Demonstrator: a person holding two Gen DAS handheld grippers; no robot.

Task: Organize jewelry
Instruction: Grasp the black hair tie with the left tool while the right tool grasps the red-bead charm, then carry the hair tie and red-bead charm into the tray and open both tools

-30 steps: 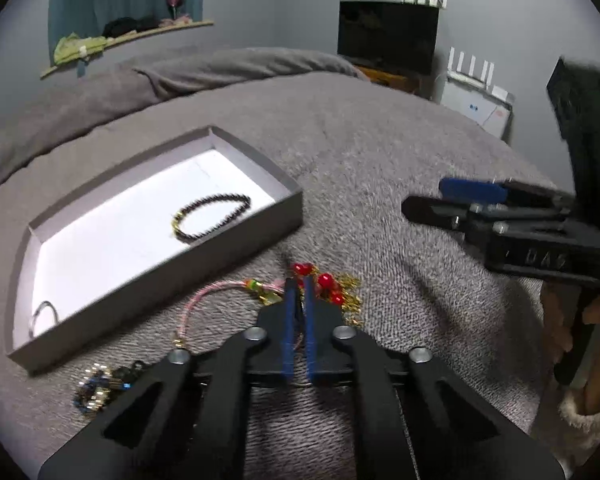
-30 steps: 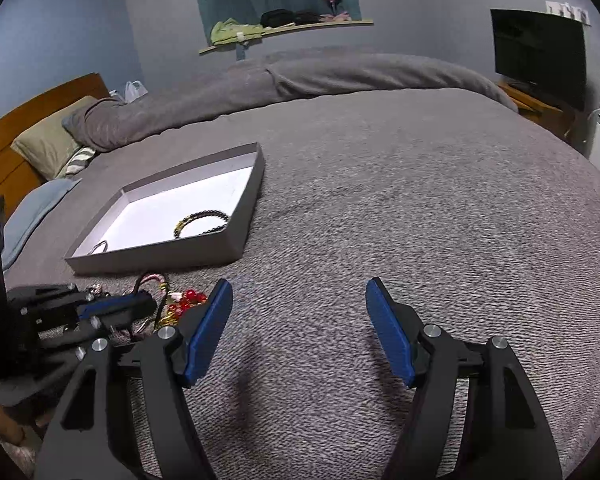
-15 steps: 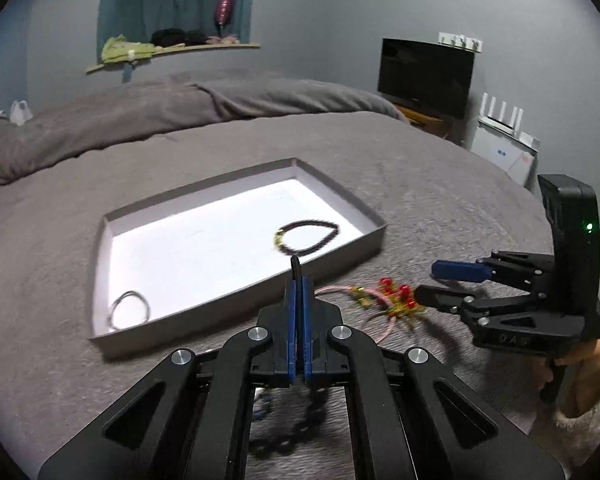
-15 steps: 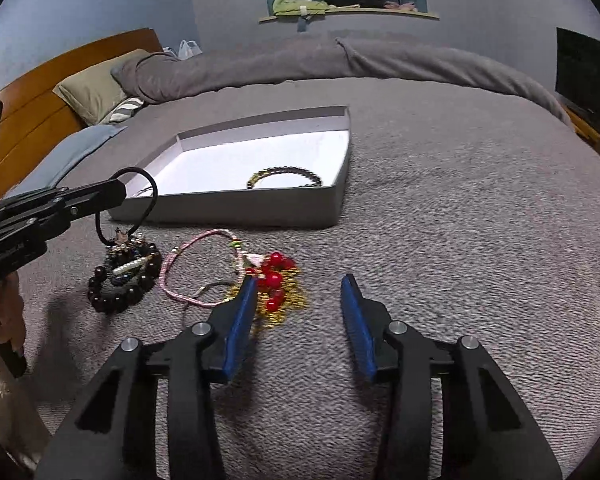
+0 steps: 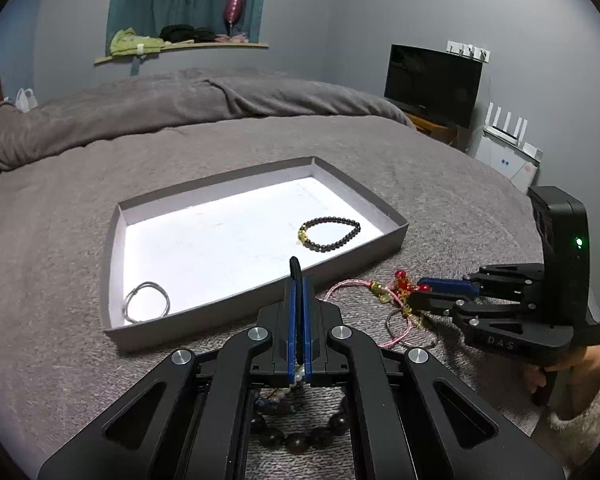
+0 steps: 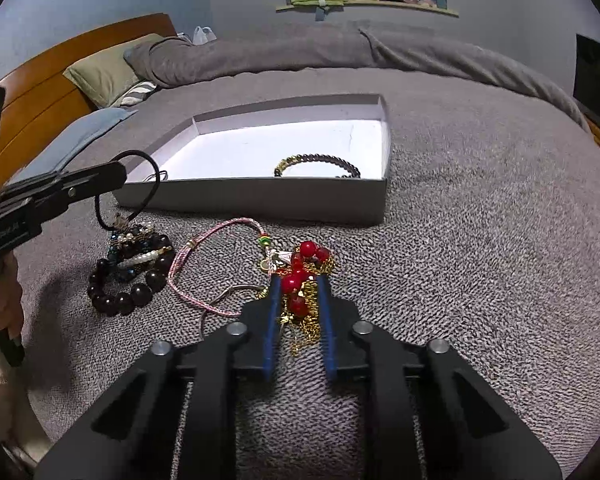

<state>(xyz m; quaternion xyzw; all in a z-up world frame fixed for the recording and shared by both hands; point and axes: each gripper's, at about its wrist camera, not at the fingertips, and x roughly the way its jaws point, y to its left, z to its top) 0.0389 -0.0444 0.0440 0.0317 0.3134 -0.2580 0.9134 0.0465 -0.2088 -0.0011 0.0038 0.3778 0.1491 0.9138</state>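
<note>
A grey tray (image 5: 396,236) (image 6: 260,200) with a white floor lies on the bed, holding a dark beaded bracelet (image 5: 330,233) (image 6: 318,162) and a thin wire ring (image 5: 146,306). My left gripper (image 5: 299,280) (image 6: 116,176) is shut on a black cord loop (image 6: 140,156) lifted above a pile of dark and pearl beads (image 6: 130,272). My right gripper (image 6: 299,284) (image 5: 416,294) is open, its fingers on either side of a red-bead and gold chain piece (image 6: 306,280). A pink cord bracelet (image 6: 216,240) (image 5: 352,286) lies beside it.
The bed is covered by a grey blanket (image 6: 480,240). A wooden headboard (image 6: 40,92) and pillows (image 6: 100,76) are at the left of the right wrist view. A TV (image 5: 432,84) and white router (image 5: 508,152) stand past the bed's right edge.
My left gripper has lifted the black cord loop off the bead pile and moved towards the tray. My right gripper has advanced to the red beads and narrowed around them.
</note>
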